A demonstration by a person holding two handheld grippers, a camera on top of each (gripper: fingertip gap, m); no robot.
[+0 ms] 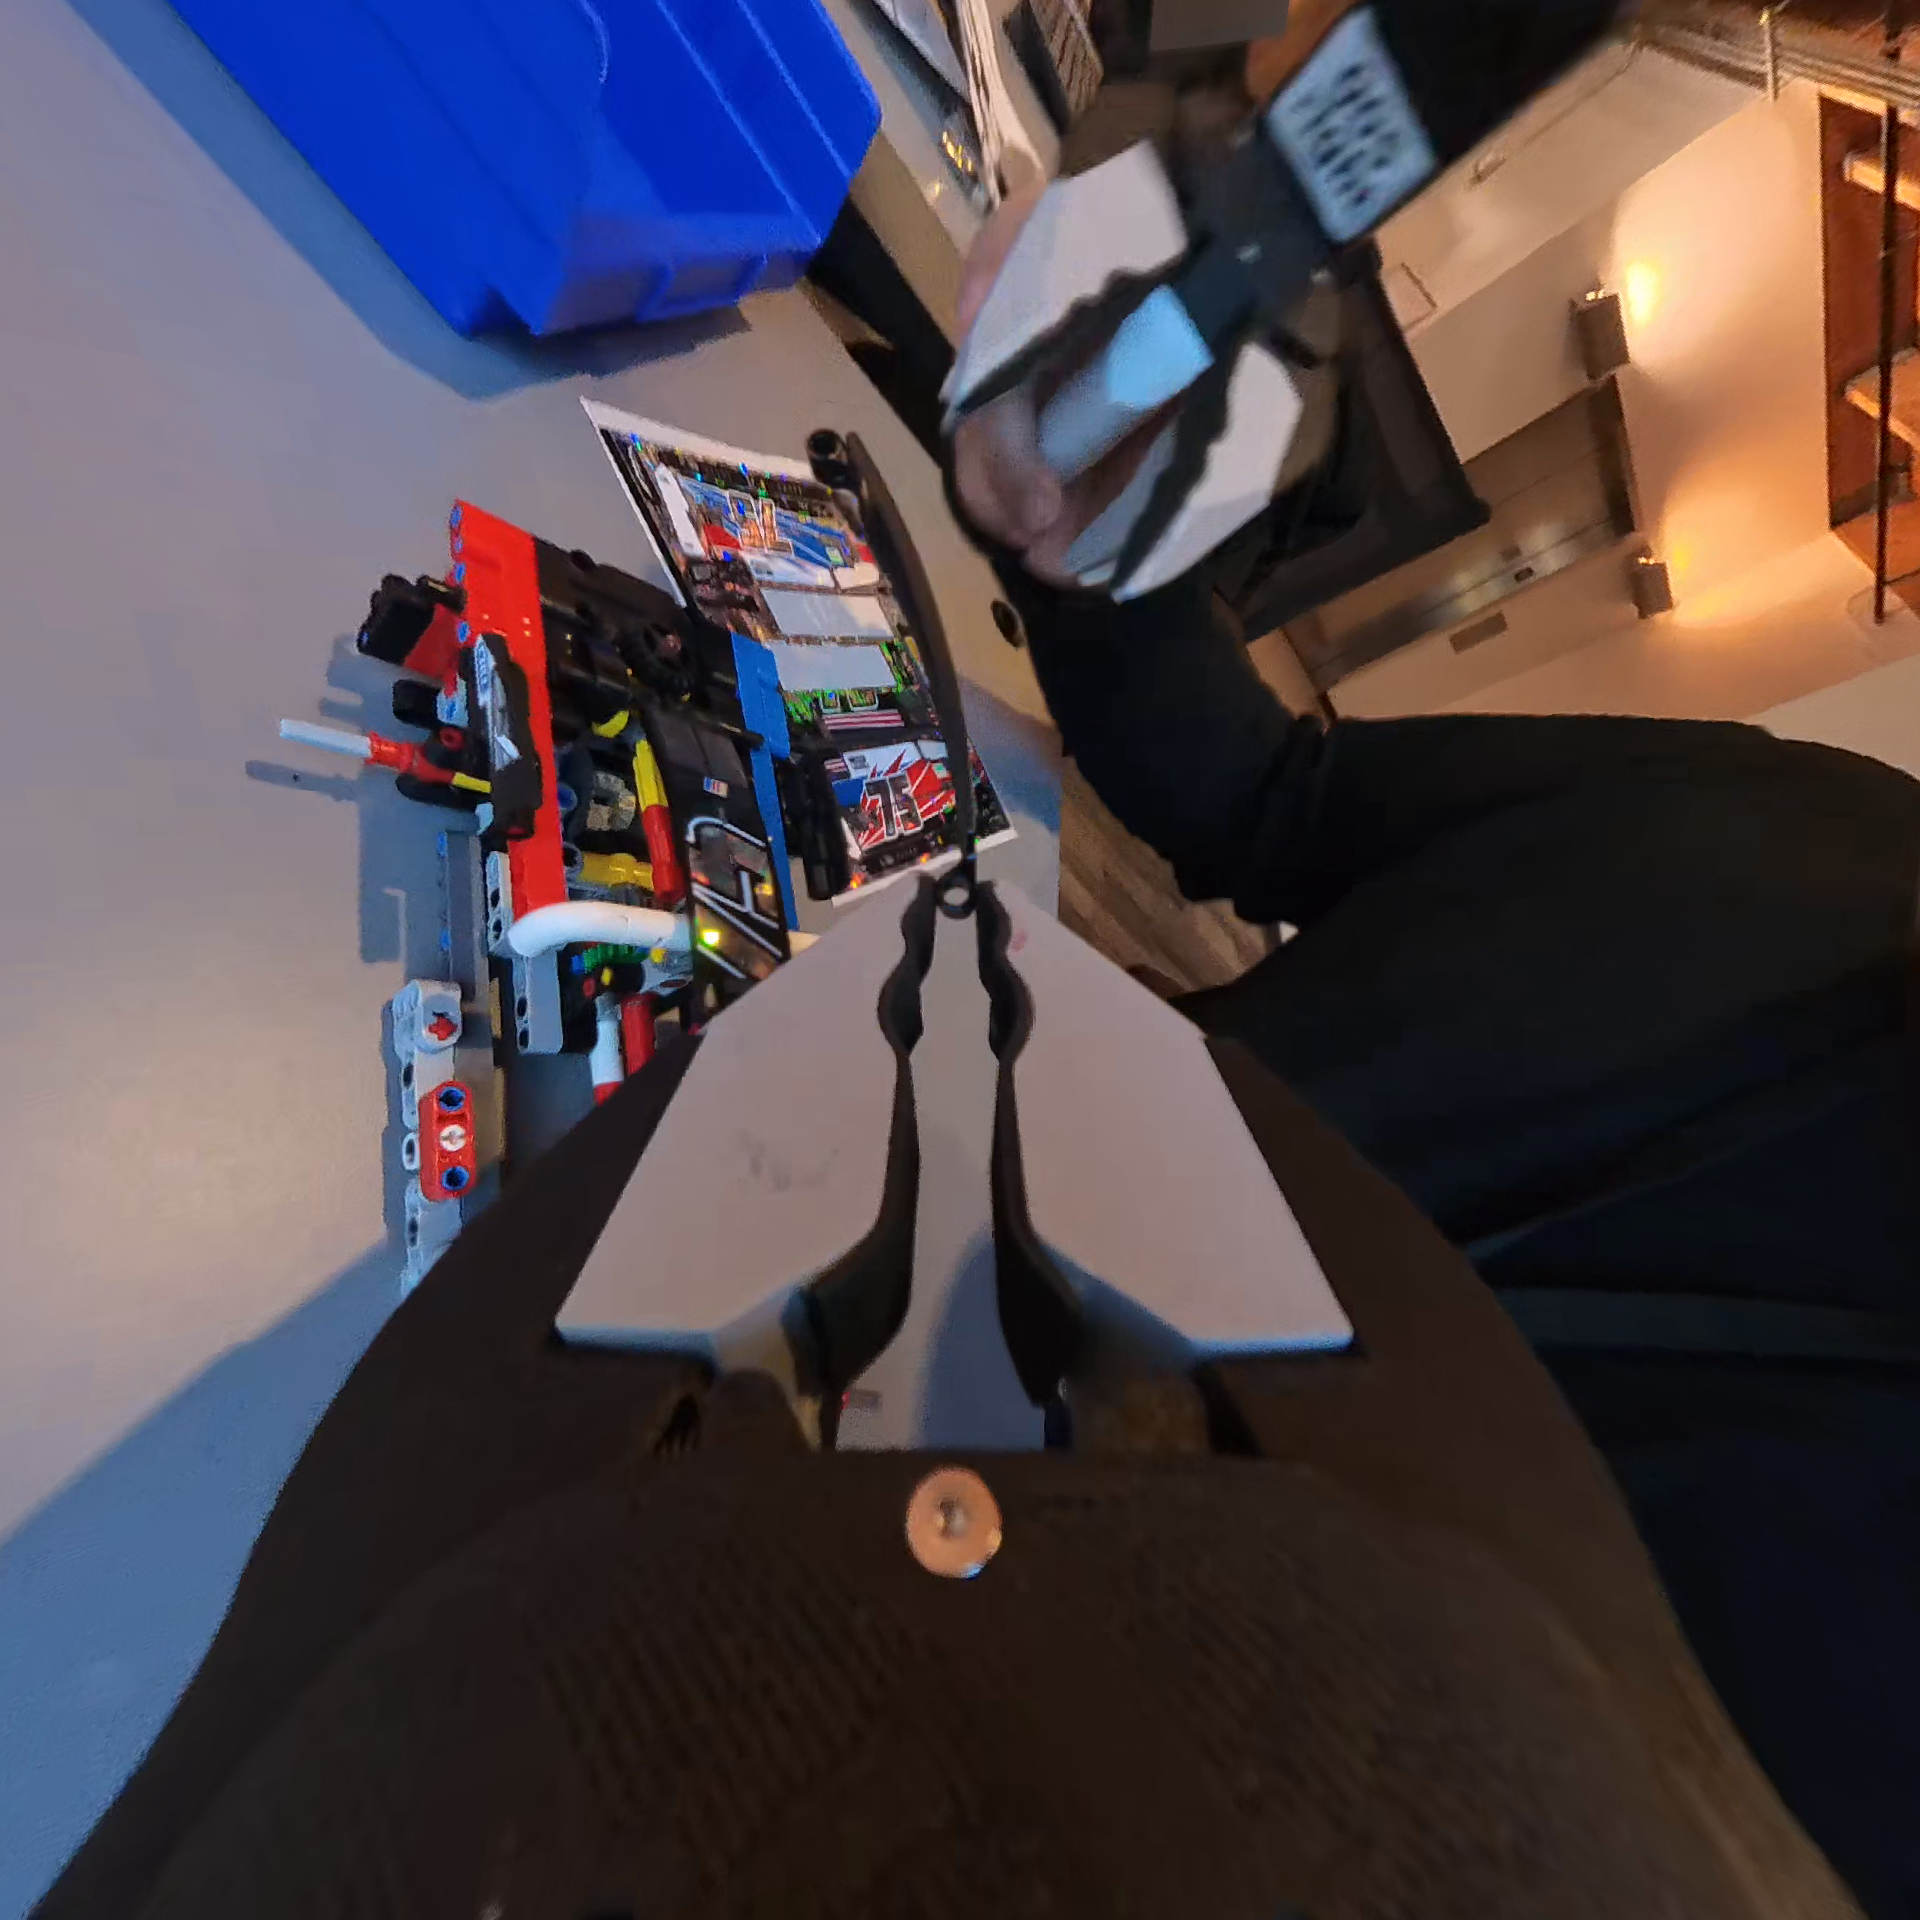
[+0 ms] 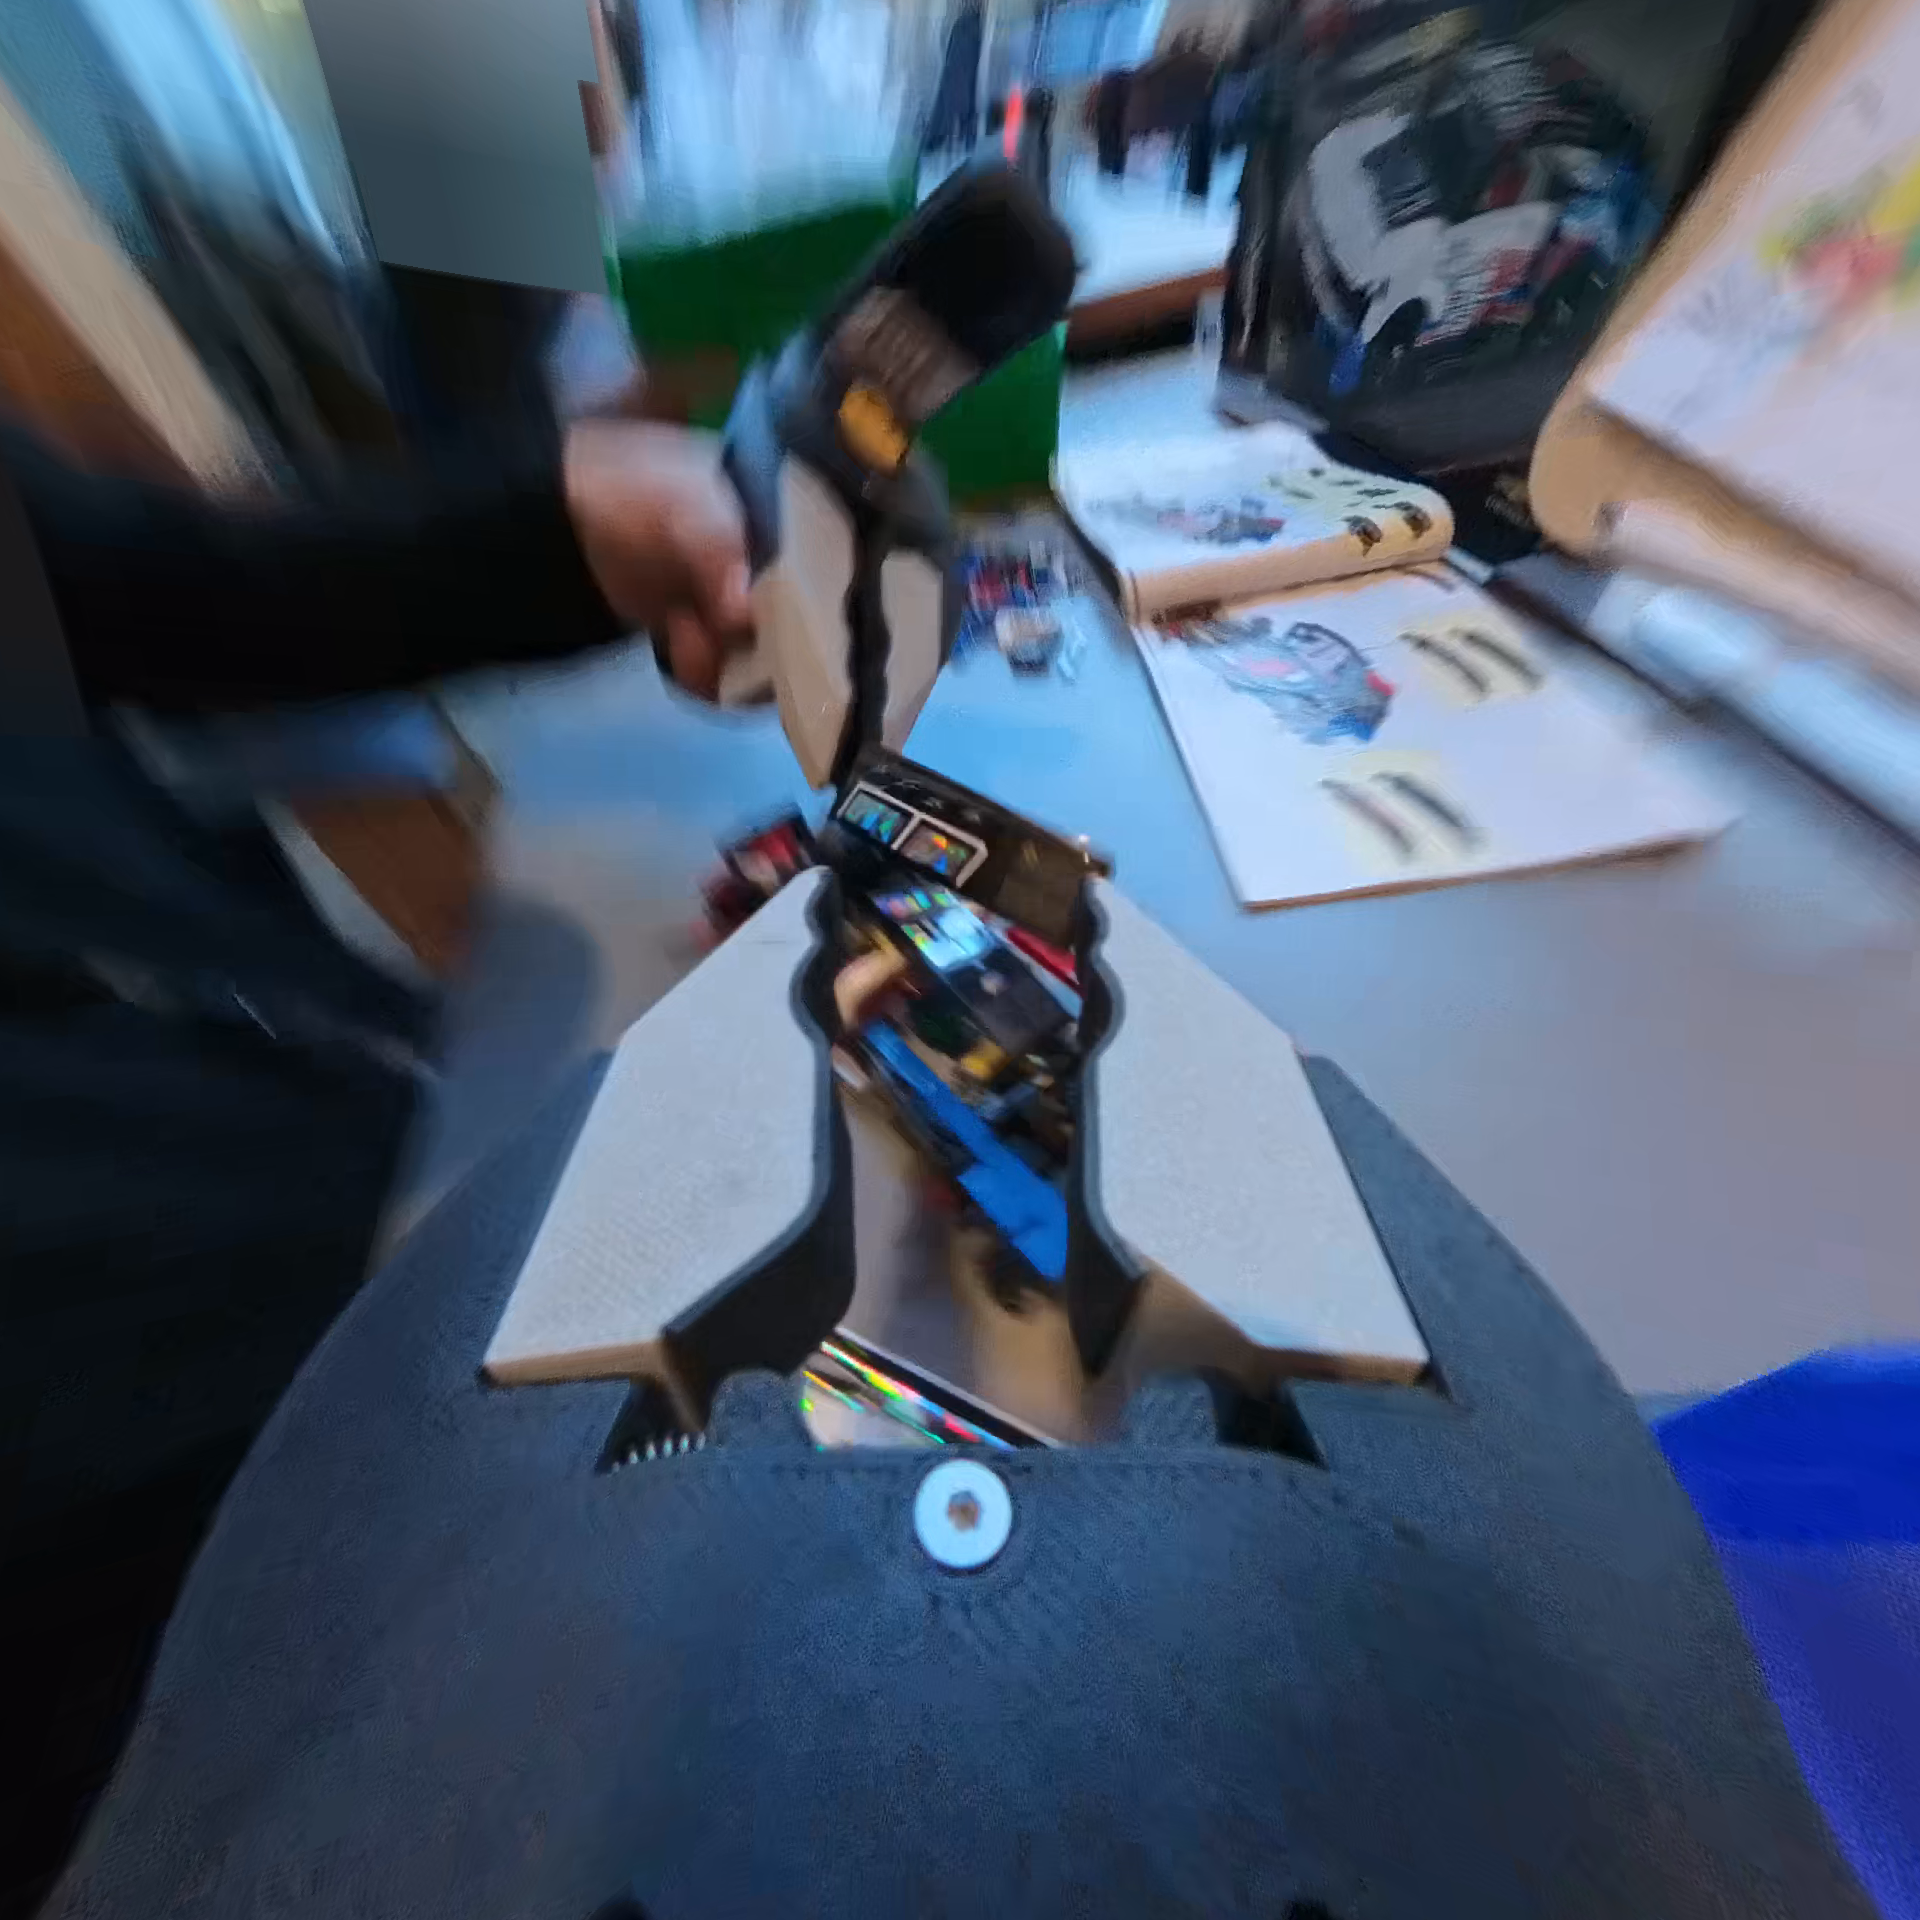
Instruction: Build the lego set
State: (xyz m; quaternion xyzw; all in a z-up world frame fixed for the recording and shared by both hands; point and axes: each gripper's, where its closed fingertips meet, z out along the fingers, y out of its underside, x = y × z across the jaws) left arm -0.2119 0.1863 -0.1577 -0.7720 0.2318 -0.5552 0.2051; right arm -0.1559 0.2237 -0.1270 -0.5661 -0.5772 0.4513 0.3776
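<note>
The part-built lego car [image 1: 582, 790], red, black and blue, lies on the grey table [image 1: 177, 468]. A sticker sheet [image 1: 821, 644] lies beside it. My left gripper [image 1: 956, 899] is shut on the ring end of a long thin curved black piece [image 1: 914, 623], which reaches out over the sticker sheet. My right gripper [image 2: 956, 888] is open above the car [image 2: 977, 1049], jaws wide apart with nothing gripped. The left gripper also shows in the blurred right wrist view [image 2: 847, 774], tips down over the car. The right gripper shows in the left wrist view [image 1: 1081, 457], held by a hand.
A blue bin [image 1: 540, 156] stands at the table's far side and shows again in the right wrist view [image 2: 1818, 1507]. An open instruction booklet [image 2: 1403, 748], a cardboard box [image 2: 1766, 364] and a green bin [image 2: 831, 301] lie beyond. The person's dark sleeve [image 1: 1351, 831] crosses the table edge.
</note>
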